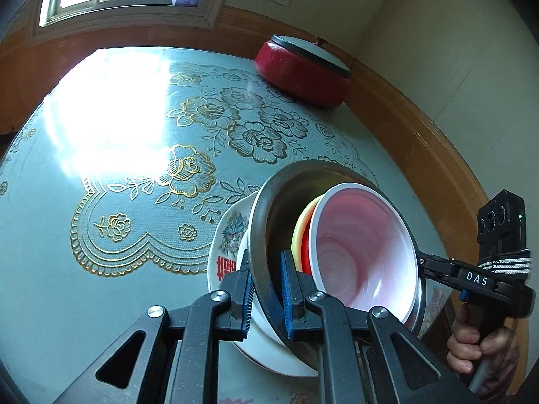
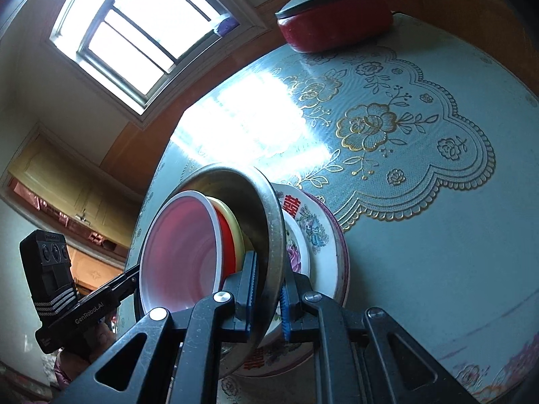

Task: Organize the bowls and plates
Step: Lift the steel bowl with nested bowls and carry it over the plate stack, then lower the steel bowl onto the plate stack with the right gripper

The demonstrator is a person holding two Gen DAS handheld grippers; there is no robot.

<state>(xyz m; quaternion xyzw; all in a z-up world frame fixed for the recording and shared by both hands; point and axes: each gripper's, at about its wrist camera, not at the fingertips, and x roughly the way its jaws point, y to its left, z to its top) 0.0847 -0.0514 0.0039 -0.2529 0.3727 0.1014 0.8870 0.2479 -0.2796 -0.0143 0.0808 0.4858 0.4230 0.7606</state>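
Together, both grippers clamp the steel bowl (image 1: 269,242) rim, tilted

"DAS" on the right hand-held gripper (image 1: 421,262); "GenRobot.AI" on the left hand-held gripper (image 2: 136,274).

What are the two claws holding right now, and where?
Both hold the metal bowl by its rim: left claw on one side, right claw on the opposite.

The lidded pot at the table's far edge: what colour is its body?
Red, under a grey lid; the pot shows best in the right wrist view.
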